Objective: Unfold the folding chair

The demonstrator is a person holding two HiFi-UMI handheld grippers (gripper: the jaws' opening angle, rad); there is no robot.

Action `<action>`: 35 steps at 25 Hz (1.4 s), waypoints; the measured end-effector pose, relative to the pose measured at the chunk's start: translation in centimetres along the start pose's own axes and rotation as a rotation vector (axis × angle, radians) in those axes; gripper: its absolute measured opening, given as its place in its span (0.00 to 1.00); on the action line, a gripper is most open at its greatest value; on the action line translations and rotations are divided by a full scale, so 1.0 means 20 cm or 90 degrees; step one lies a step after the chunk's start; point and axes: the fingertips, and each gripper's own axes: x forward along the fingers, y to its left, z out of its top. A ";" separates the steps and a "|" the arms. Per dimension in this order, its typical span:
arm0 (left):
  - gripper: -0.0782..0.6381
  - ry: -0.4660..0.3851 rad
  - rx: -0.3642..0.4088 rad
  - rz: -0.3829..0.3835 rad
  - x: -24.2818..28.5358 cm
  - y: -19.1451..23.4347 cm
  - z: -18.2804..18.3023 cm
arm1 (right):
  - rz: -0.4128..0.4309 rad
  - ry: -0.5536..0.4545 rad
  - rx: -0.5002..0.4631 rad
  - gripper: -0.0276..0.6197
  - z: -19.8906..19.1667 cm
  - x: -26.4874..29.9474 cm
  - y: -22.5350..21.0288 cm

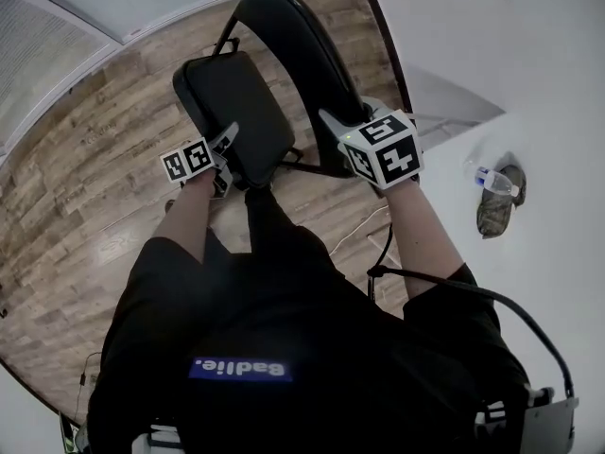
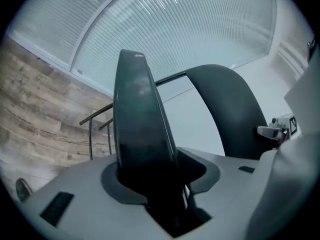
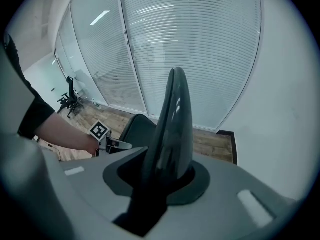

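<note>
On the wooden floor [image 1: 85, 168], at 12 o'clock from the person, the folding chair [image 1: 284, 74] is seen. Its black padded seat [image 1: 236, 102] is placed at 9 o'clock of the curved black backrest [image 1: 302, 36]. The near edge of the seat is gripped by the left hand-held gripper [image 1: 227, 159]; in the left gripper view the seat's padded edge [image 2: 142, 124] fills the gap between the 2 jaws, which are closed on it. The backrest [image 2: 230, 109] is seen there at 3 o'clock, apart from the seat. The side of the backrest is held by the right hand-held gripper [image 1: 342, 132]; in the right gripper view its jaws are closed on the backrest's thin edge [image 3: 172, 134]. The left hand-held gripper [image 3: 114, 144] is seen there at 9 o'clock, against the seat [image 3: 136, 128]. On the white surface at 3 o'clock of the right hand-held gripper, a plastic bottle [image 1: 493, 181] is laid touching a camouflage item [image 1: 499, 206], well apart from the chair.
</note>
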 end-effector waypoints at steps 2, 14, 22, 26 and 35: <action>0.38 -0.007 -0.007 0.001 -0.05 0.10 -0.01 | 0.005 -0.002 0.003 0.19 -0.01 0.03 0.02; 0.38 -0.024 -0.059 0.003 -0.27 0.71 -0.10 | 0.031 -0.005 0.027 0.19 -0.08 0.22 0.13; 0.43 -0.023 -0.088 -0.033 -0.34 1.13 -0.17 | 0.063 -0.008 0.045 0.19 -0.13 0.40 0.15; 0.47 -0.017 -0.103 -0.055 -0.35 1.31 -0.23 | 0.088 -0.015 0.058 0.19 -0.19 0.47 0.12; 0.52 -0.023 -0.107 -0.085 -0.35 1.69 -0.27 | 0.118 -0.023 0.082 0.18 -0.26 0.66 0.14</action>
